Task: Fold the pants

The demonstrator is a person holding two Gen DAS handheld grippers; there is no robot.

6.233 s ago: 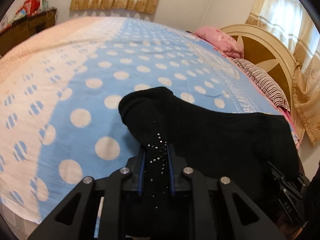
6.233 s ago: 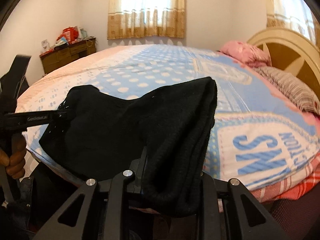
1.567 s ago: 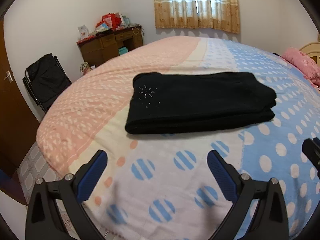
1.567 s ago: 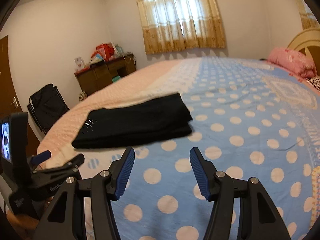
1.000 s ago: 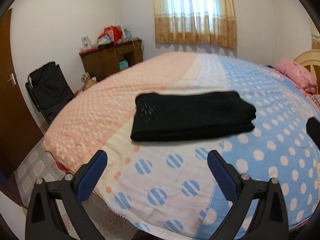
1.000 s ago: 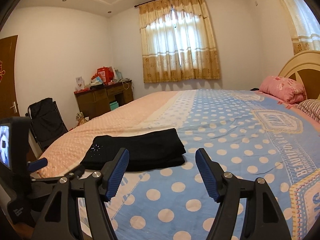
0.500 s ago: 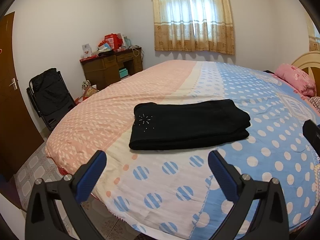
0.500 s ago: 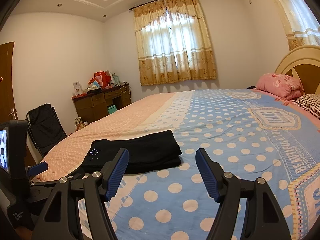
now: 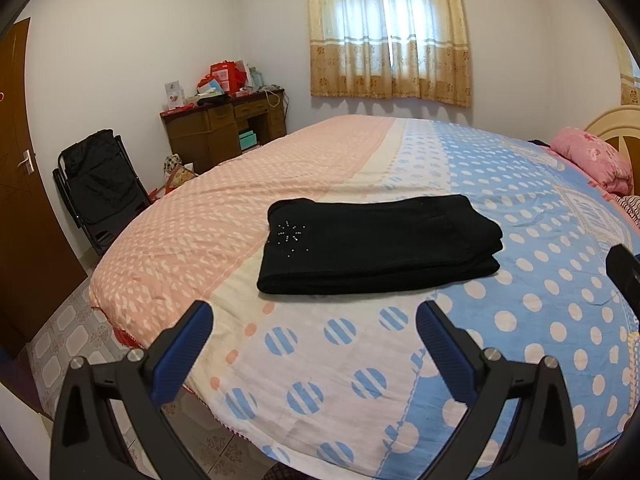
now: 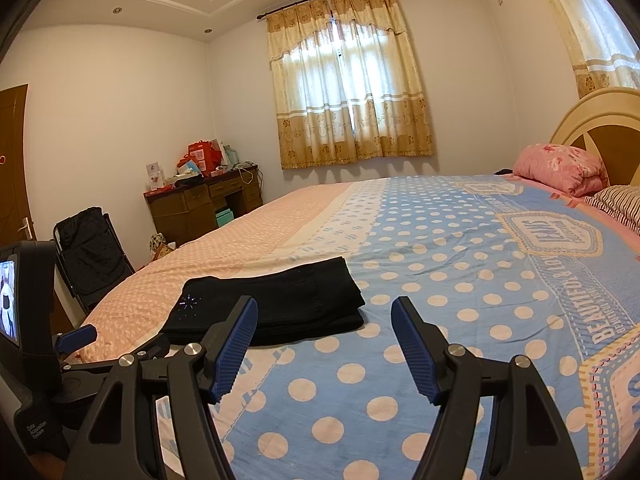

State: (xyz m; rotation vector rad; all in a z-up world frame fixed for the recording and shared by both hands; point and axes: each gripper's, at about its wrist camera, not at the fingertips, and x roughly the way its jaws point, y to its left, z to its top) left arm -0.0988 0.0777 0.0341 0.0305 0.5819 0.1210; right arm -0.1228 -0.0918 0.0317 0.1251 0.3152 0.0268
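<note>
The black pants (image 9: 376, 244) lie folded in a flat rectangle on the bed, a small rhinestone star on their left end. They also show in the right wrist view (image 10: 276, 300). My left gripper (image 9: 312, 320) is open and empty, held back from the pants near the bed's foot corner. My right gripper (image 10: 324, 320) is open and empty, just right of and behind the pants. The left gripper's body (image 10: 36, 344) shows at the left of the right wrist view.
The bed (image 9: 520, 320) has a pink, white and blue dotted cover. A pink pillow (image 10: 560, 168) and headboard (image 10: 600, 120) are at the right. A wooden desk (image 9: 224, 128), a black folding chair (image 9: 100, 184) and a door (image 9: 16, 200) stand to the left.
Six seconds ago both grippers held the pants up; now the pants lie folded on the bed and both grippers are open and have drawn back and risen slightly.
</note>
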